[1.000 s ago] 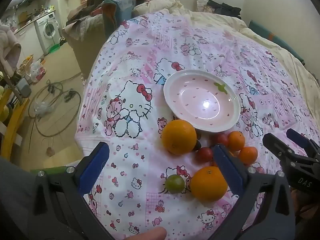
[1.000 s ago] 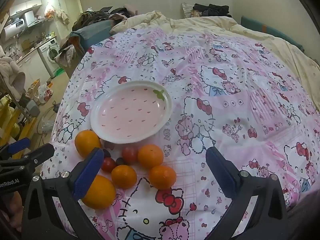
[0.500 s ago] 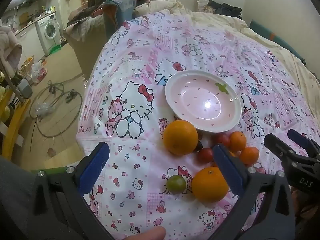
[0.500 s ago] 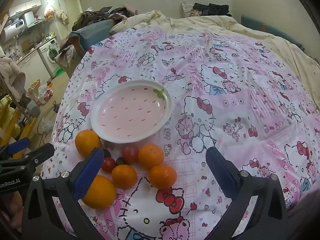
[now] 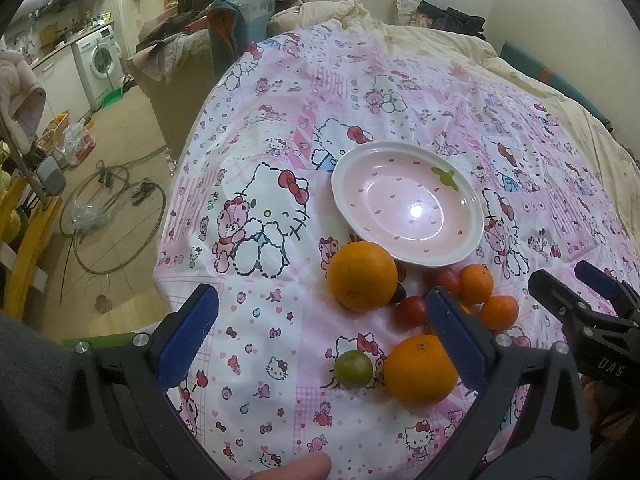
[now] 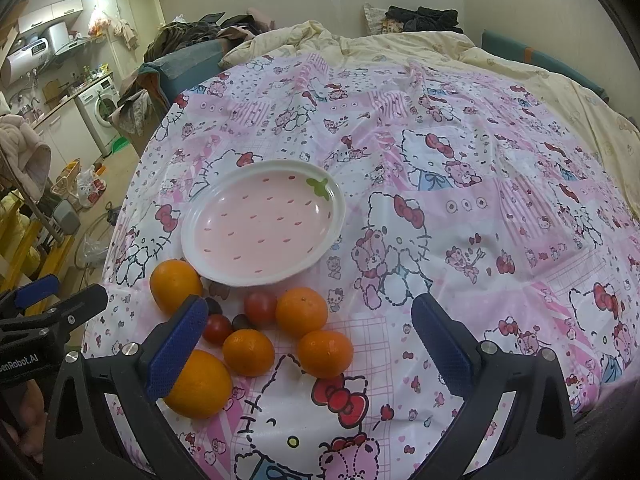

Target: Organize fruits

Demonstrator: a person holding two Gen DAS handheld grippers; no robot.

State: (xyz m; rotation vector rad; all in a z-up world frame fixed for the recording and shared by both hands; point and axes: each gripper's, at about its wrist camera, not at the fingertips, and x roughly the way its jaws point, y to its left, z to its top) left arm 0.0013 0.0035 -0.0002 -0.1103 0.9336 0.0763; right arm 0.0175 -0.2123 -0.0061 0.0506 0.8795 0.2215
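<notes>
Oranges (image 6: 301, 311), red tomatoes (image 6: 260, 307) and one green tomato (image 5: 353, 369) lie clustered just below the bare pink plate (image 6: 224, 272) at centre-left of our right-wrist frame, all on a cartoon-print cloth (image 6: 480, 220). We hold the left gripper (image 5: 320, 332) and right gripper (image 6: 308, 344) with jaws spread wide, gripping nothing.

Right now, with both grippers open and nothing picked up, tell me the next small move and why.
Probably lower the right gripper onto the nearest small orange. The plate holds nothing, all the fruit lies on the cloth beside it, and that orange sits between the open fingers with clear space on its right. The left gripper is also open and idle.
</notes>
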